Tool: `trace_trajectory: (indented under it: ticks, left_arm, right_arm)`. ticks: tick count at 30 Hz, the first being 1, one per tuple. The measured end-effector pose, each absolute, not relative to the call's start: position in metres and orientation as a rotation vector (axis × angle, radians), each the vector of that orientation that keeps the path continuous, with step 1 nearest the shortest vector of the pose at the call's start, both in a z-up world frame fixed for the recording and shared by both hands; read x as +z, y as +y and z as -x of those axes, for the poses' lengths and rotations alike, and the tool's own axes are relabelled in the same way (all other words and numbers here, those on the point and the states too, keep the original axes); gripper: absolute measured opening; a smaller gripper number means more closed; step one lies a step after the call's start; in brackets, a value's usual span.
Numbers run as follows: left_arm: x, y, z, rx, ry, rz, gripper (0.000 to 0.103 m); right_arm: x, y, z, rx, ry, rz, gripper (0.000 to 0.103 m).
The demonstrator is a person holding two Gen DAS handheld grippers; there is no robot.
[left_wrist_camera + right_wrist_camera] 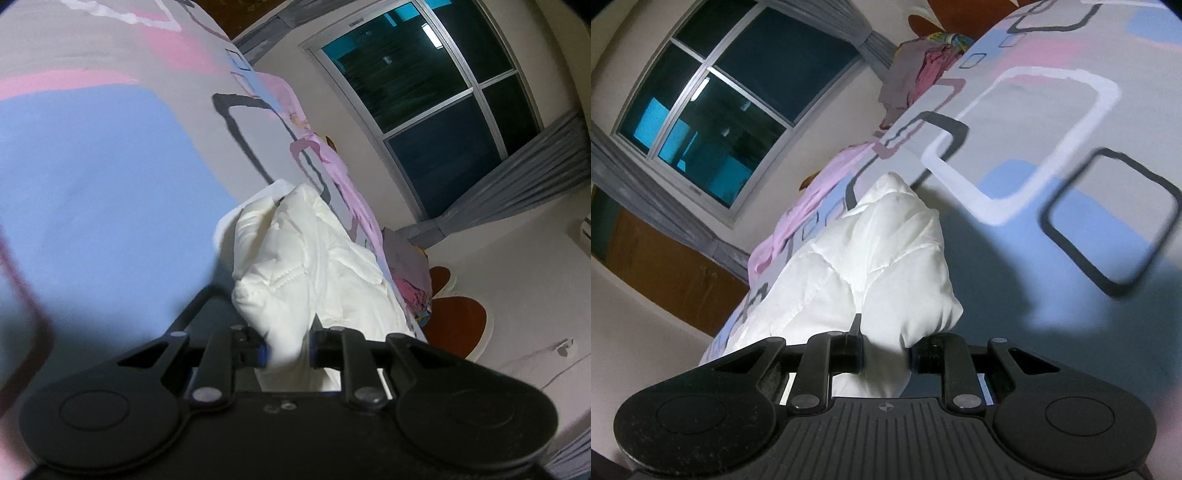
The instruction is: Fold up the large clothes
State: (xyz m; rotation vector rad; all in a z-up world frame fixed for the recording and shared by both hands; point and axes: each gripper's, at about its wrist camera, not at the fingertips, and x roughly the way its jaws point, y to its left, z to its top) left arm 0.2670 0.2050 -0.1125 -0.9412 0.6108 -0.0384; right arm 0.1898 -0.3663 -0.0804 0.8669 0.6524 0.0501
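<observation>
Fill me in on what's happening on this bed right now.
A person is folding a white quilted garment on a bed with a patterned sheet, using two handheld grippers. The left gripper is shut on one bunch of the white fabric and the right gripper on another, both lifting it off the sheet. A pile of other clothes sits at the bed's far end, near the window.

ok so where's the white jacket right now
The white jacket lies on the patterned bedsheet in both wrist views, one bunched end pinched in each claw, with a pile of clothes farther along the bed near the window.
</observation>
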Motion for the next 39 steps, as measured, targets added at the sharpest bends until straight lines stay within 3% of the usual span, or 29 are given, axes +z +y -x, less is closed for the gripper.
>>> trace_trajectory:
  ticks: [12, 14, 15, 17, 18, 20, 22, 23, 24, 25, 27, 30, 39]
  left_arm:
    - [-0.127, 0.205, -0.204, -0.014, 0.635, 0.948, 0.019]
    - [-0.131, 0.206, -0.205, -0.003, 0.640, 0.951, 0.028]
    - [-0.133, 0.206, -0.205, 0.010, 0.645, 0.957, 0.033]
    - [-0.136, 0.204, -0.204, 0.066, 0.669, 0.946, 0.063]
    - [-0.135, 0.202, -0.201, 0.071, 0.656, 0.948, 0.064]
    - [-0.130, 0.199, -0.193, 0.093, 0.655, 0.934, 0.076]
    - [-0.122, 0.195, -0.181, 0.126, 0.653, 0.891, 0.085]
    - [-0.119, 0.193, -0.175, 0.141, 0.651, 0.866, 0.084]
    - [-0.115, 0.190, -0.171, 0.155, 0.657, 0.840, 0.084]
    - [-0.112, 0.189, -0.168, 0.160, 0.658, 0.824, 0.083]
    - [-0.107, 0.188, -0.164, 0.163, 0.657, 0.792, 0.082]
    - [-0.101, 0.186, -0.168, 0.161, 0.658, 0.740, 0.080]
    - [-0.100, 0.189, -0.190, 0.096, 0.660, 0.742, 0.079]
  right_arm:
    - [-0.103, -0.378, -0.134, 0.049, 0.695, -0.883, 0.022]
    - [-0.112, -0.380, -0.138, 0.044, 0.712, -0.883, 0.023]
    - [-0.115, -0.382, -0.140, 0.041, 0.721, -0.890, 0.030]
    - [-0.119, -0.387, -0.141, 0.019, 0.729, -0.909, 0.051]
    - [-0.119, -0.390, -0.139, -0.011, 0.733, -0.898, 0.073]
    - [-0.114, -0.394, -0.130, -0.024, 0.711, -0.887, 0.077]
    - [-0.109, -0.399, -0.114, -0.048, 0.692, -0.875, 0.077]
    - [-0.107, -0.402, -0.107, -0.053, 0.680, -0.868, 0.077]
    - [-0.104, -0.404, -0.099, -0.065, 0.665, -0.856, 0.068]
    - [-0.103, -0.404, -0.093, -0.060, 0.664, -0.846, 0.045]
    - [-0.097, -0.402, -0.087, -0.053, 0.660, -0.827, 0.027]
    - [-0.079, -0.386, -0.088, -0.051, 0.641, -0.736, 0.022]
    - [-0.052, -0.321, -0.124, 0.024, 0.623, -0.605, 0.022]
